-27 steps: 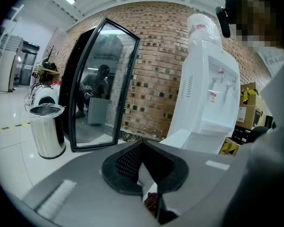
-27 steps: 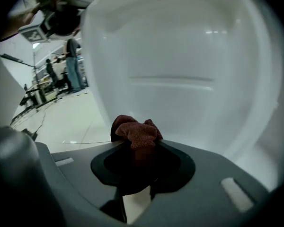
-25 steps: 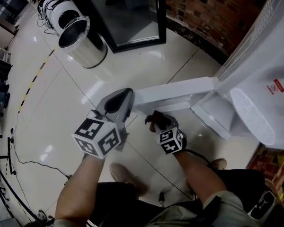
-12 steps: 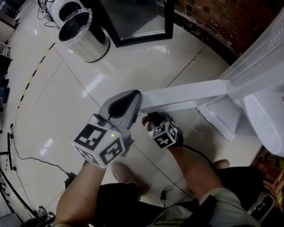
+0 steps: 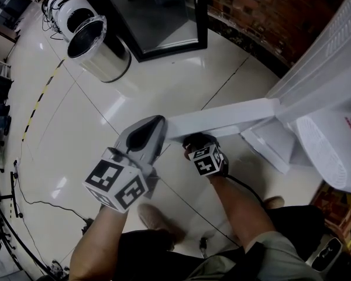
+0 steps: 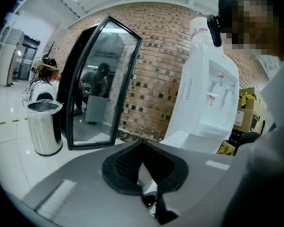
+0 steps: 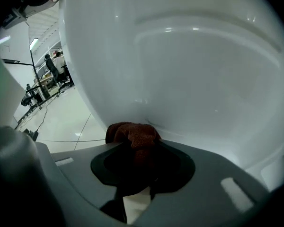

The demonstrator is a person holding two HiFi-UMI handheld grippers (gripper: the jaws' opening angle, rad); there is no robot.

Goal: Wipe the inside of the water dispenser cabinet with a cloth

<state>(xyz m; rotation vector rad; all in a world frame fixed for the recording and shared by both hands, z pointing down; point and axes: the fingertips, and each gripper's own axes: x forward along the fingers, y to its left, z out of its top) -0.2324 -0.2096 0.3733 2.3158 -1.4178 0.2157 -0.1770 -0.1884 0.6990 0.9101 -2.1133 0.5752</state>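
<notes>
Cloth, brown and bunched, pinched between the jaws of the right gripper and pressed close against the white door of the water dispenser cabinet. In the head view, right gripper just past centre toward four o'clock, tucked against the near face of the open door, dark cloth poking past its tip at the door's lower edge. Left gripper just beside it at nine o'clock, jaws pressed together on nothing, tip near the free end of the door; touching or not, cannot tell. Same along the left gripper view: left gripper closed tight and empty. Water dispenser at three o'clock, white, its door standing open toward centre. Steel bin at eleven o'clock on the pale tiled floor, well apart from both grippers. Black-framed glass panel at twelve o'clock, brick wall at one o'clock. Shoe at six o'clock, below the grippers.
</notes>
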